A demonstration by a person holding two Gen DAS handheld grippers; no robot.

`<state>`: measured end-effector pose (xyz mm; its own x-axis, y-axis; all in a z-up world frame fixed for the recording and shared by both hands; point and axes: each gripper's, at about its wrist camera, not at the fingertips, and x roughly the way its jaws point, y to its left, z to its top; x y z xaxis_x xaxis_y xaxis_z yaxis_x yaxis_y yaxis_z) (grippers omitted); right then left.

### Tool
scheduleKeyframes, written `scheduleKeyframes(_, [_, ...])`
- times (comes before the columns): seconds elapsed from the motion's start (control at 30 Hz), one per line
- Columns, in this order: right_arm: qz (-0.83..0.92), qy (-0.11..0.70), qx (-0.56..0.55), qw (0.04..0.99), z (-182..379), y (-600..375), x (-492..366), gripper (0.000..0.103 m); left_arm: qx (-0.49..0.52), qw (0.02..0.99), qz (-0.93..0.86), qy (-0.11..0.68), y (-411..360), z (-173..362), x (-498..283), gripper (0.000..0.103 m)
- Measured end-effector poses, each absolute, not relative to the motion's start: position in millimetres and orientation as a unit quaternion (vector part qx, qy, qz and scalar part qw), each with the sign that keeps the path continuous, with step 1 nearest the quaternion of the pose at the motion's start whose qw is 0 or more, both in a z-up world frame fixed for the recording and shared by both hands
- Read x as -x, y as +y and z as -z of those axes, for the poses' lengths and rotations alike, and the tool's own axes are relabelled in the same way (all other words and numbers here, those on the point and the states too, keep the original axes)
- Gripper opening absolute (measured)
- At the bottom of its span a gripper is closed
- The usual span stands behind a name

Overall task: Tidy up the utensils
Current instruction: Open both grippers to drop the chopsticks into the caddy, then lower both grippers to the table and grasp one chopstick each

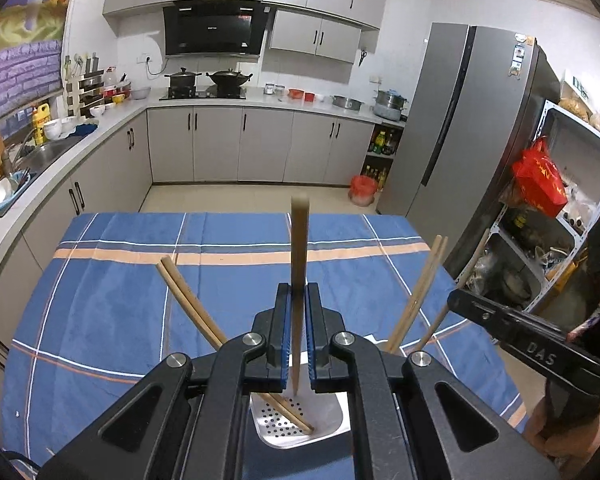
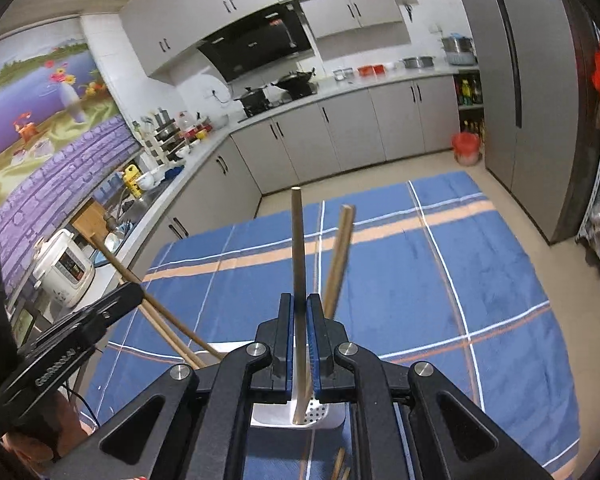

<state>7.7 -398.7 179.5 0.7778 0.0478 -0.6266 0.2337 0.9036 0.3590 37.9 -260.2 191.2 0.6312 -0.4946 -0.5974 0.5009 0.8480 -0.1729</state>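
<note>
My left gripper (image 1: 299,300) is shut on a wooden chopstick (image 1: 299,248) that stands upright with its tip in a white perforated utensil holder (image 1: 296,424). A pair of chopsticks (image 1: 192,304) leans left in the holder and another pair (image 1: 416,296) leans right. My right gripper (image 2: 299,304) is shut on a second upright chopstick (image 2: 298,248) whose tip is inside the same holder (image 2: 320,416). Another chopstick (image 2: 338,256) leans just behind it. The right gripper's body (image 1: 520,332) shows at the right of the left wrist view.
The holder stands on a table with a blue plaid cloth (image 1: 120,280). Two loose chopstick ends (image 2: 340,468) lie on the cloth near me. Kitchen counters (image 1: 112,128), a fridge (image 1: 452,128) and a metal shelf (image 1: 560,216) surround the table.
</note>
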Motion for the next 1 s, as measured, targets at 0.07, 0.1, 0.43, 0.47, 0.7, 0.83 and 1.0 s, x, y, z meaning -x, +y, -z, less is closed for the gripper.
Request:
scheduleKeyframes(0.07, [0.052, 0.332, -0.218, 0.916, -176.3, -399.8, -7.3, 0.013, -0.003, 0.901, 0.28, 0.331, -258.9, -191.7, -35.9, 0.006])
scheduleKeyframes(0.1, [0.053, 0.332, -0.218, 0.916, -176.2, -400.4, -6.5, 0.021, -0.002, 0.9, 0.282, 0.332, -257.7, -192.6, -34.5, 0.007])
scheduleKeyframes(0.43, [0.055, 0.314, -0.215, 0.923, -192.1, -395.7, 30.4, 0.042, 0.011, 0.911, 0.278, 0.306, -227.7, -222.6, 10.0, 0.028])
scheduleKeyframes(0.47, [0.056, 0.315, -0.215, 0.923, -192.1, -394.0, 35.3, 0.042, 0.013, 0.913, 0.275, 0.3, -222.0, -226.3, 17.6, 0.03])
scheduleKeyframes(0.7, [0.078, 0.331, -0.217, 0.915, -165.6, -386.9, 98.8, 0.056, 0.013, 0.913, 0.274, 0.302, -194.4, -224.4, 68.3, 0.044])
scheduleKeyframes(0.83, [0.085, 0.338, -0.264, 0.9, -137.1, -390.3, 134.9, 0.057, 0.001, 0.894, 0.283, 0.348, -197.1, -190.1, 86.7, 0.046])
scheduleKeyframes(1.0, [0.079, 0.371, -0.298, 0.876, -110.5, -393.1, 173.5, 0.057, 0.0, 0.832, 0.319, 0.453, -223.0, -123.5, 95.4, 0.046])
